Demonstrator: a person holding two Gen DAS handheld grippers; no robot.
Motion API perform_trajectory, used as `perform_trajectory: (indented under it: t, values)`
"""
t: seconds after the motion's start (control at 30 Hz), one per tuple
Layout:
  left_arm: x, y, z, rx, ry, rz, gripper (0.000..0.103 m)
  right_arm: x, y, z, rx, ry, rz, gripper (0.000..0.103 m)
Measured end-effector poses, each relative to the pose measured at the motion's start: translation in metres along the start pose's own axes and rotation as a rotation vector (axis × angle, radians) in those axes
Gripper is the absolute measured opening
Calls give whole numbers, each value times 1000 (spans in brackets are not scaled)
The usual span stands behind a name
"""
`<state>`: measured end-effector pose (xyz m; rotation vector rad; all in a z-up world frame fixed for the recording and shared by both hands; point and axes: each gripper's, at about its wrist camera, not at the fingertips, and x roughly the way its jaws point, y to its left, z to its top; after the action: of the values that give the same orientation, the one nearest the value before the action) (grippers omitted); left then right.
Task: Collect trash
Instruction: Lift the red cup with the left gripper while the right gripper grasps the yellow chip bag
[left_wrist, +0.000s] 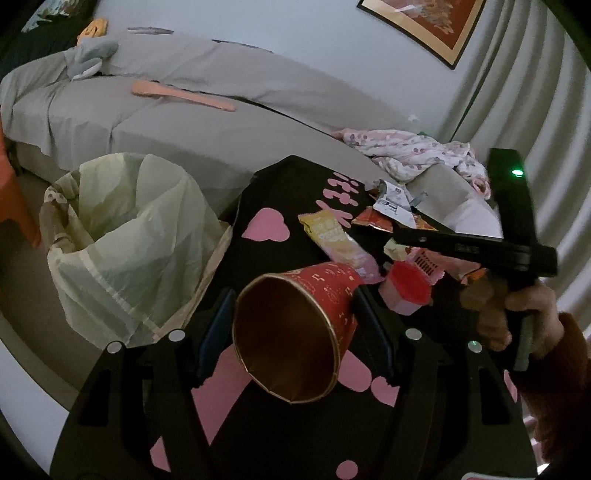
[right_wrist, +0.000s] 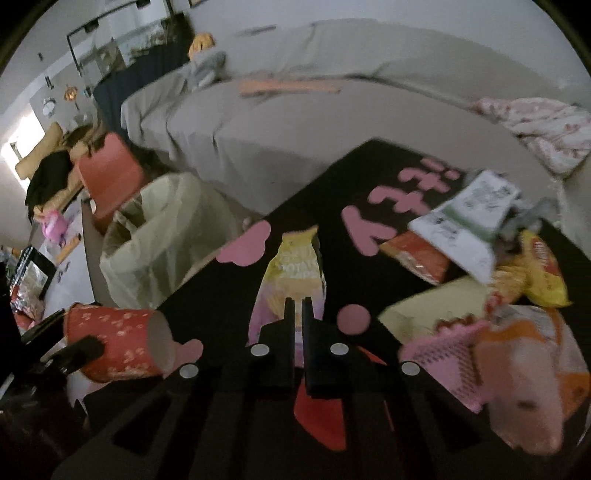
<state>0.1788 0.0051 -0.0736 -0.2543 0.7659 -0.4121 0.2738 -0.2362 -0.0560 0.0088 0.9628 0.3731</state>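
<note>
The left gripper (left_wrist: 295, 321) is clamping the red paper cup (left_wrist: 291, 328) across its sides, the lined trash bin (left_wrist: 125, 240) sitting ahead to its left; the right gripper (right_wrist: 298, 314) is pinching the yellow-pink chip bag (right_wrist: 291, 273), jaws nearly together

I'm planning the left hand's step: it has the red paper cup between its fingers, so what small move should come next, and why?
Probably swing the left gripper over to the lined trash bin and let go there. The red paper cup already sits on its side between the fingers, above the black table, and the bin stands open just beside the table's edge, so a short carry should do.
</note>
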Motion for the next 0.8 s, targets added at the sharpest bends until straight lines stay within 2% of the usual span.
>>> perform_trajectory:
  t: [0.13, 0.2, 0.27, 0.33, 0.37, 0.43, 0.63, 0.7, 0.8]
  values:
    - [2, -6, 0, 9, 5, 10, 63, -14, -6, -3, 1, -37, -13, 7]
    - [2, -7, -1, 12, 4, 19, 63, -9, -10, -1, 8, -41, 23, 7]
    - [1, -6, -2, 15, -3, 41, 63, 1, -10, -1, 31, -17, 43, 15]
    - [0, -1, -1, 10, -10, 65, 63, 17, -2, -2, 22, -15, 46, 59]
    - [-1, 3, -1, 3, -13, 74, 63, 21, 2, -3, 16, -24, 62, 64]
    - [-3, 10, 0, -14, -19, 87, 63, 36, 10, -1, 18, -13, 61, 64]
    - [-8, 33, 3, -70, -48, 103, 63, 70, 27, 18, 0, 13, -150, 64]
    - [-7, 36, 3, -77, -52, 96, 63, 85, 29, 25, 2, 51, -206, 64]
    - [1, 38, 0, -66, -38, 108, 63, 102, 25, 27, 13, 101, -217, 64]
